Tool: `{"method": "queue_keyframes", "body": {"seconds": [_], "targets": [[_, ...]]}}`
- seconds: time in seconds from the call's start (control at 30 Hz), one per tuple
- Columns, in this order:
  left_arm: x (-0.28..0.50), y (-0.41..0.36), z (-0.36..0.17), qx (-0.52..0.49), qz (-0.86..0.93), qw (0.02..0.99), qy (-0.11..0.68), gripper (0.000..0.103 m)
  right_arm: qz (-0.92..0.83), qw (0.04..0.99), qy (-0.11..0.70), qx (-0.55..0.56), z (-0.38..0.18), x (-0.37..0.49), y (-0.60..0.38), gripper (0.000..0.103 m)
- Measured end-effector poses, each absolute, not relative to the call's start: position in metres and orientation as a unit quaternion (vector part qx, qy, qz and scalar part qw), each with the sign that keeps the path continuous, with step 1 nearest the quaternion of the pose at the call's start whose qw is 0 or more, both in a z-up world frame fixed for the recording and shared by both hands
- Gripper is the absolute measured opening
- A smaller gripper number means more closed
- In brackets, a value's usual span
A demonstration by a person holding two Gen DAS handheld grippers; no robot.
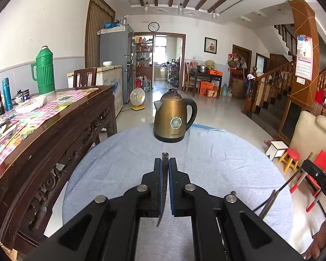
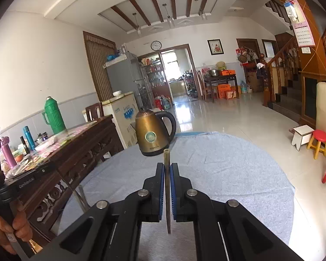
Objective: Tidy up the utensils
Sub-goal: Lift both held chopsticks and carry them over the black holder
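Utensils are being carried above the worktop (image 1: pixel 206 163): left fingers (image 1: pixel 165 163) are clamping one thin utensil (image 1: pixel 164 187), right fingers (image 2: pixel 167 169) another (image 2: pixel 167 184). Both are looking light, stiff, slippery; mid-shaft holds suit.

table (image 1: pixel 239 174): round | blue cloth (image 1: pixel 123 152) | kettle (image 1: pixel 173 117) on cloth

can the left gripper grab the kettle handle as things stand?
Probably not yet. The left gripper is shut on a thin utensil, so its jaws are occupied. The path itself looks free: only bare blue cloth lies between it and the kettle, whose handle faces right.
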State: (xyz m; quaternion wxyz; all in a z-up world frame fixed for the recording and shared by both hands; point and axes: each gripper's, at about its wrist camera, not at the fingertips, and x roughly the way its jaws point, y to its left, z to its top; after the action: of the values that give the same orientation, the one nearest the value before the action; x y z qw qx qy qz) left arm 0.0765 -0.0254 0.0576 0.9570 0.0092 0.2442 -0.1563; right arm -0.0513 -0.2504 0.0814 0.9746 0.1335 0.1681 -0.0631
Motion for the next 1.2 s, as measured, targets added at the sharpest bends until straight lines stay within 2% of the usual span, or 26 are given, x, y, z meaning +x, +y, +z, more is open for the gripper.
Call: {"method": "queue_keyframes", "body": {"seconds": [0.7, 1.2], "targets": [[0.03, -0.012, 0.116, -0.025, -0.222, 0.955, 0.194, 0.006, -0.039, 0.992, 0.096, 0.077, 0.138, -0.094, -0.212, 0.006], [-0.005, -0.021, 0.145, -0.026, -0.266, 0.95, 0.159, 0.006, -0.011, 0.996, 0.062, 0.071, 0.159, -0.123, -0.199, 0.006]]}}
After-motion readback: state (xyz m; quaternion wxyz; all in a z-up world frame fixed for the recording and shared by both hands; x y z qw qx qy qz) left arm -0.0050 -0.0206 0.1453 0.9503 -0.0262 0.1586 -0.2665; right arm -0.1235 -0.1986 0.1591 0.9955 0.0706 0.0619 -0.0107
